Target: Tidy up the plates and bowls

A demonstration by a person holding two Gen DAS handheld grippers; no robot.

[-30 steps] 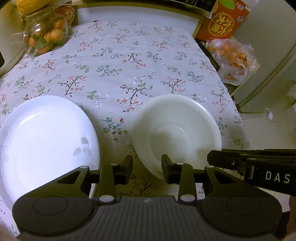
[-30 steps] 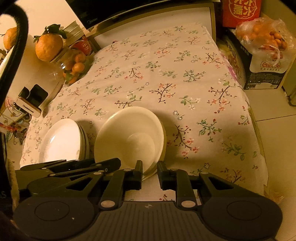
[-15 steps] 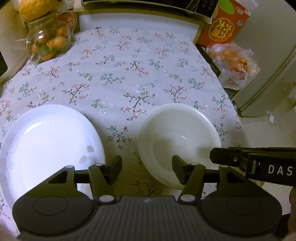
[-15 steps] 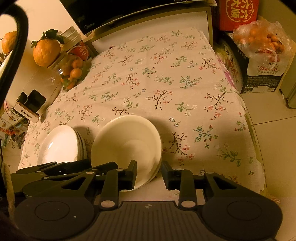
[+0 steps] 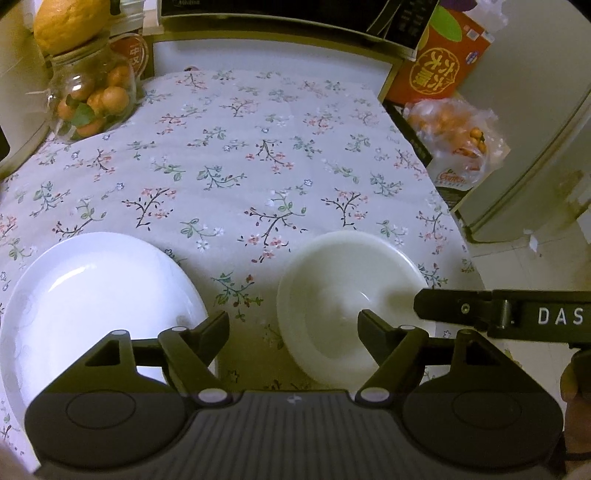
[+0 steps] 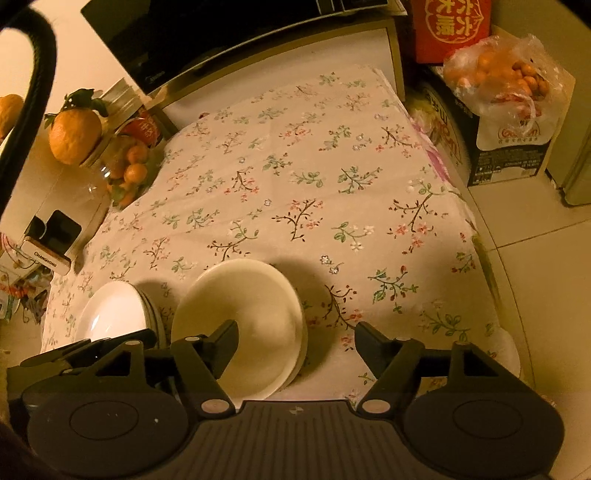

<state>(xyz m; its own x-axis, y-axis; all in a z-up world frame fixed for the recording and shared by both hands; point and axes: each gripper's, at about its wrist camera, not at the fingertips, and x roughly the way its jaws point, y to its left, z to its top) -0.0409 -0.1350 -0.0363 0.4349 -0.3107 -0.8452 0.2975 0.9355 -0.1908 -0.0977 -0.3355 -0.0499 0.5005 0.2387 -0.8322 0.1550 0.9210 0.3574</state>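
Note:
A stack of white plates [image 5: 92, 306] lies at the near left of the floral tablecloth [image 5: 258, 166], and nested white bowls [image 5: 343, 295] sit to its right. My left gripper [image 5: 291, 325] hovers over the gap between them. Its jaws are opening, one finger over the plate's rim and the other over the bowl, touching neither. My right gripper [image 6: 295, 332] is also opening, with the right rim of the bowls [image 6: 258, 314] between its jaws and its pads clear of it. The plates [image 6: 114, 317] lie left of the bowls. Fingers [image 5: 443, 308] of the right gripper reach in from the right.
A glass jar of small oranges [image 5: 88, 99] topped by a large citrus stands at the far left corner. An orange box [image 5: 443, 62] and a bag of oranges [image 5: 454, 144] sit beyond the table's right edge. A black appliance [image 6: 221, 33] stands at the back.
Both grippers' jaws have spread wide from a narrow gap at the bowl's near rim. The bowl rests on the table, and neither hand has shifted much.

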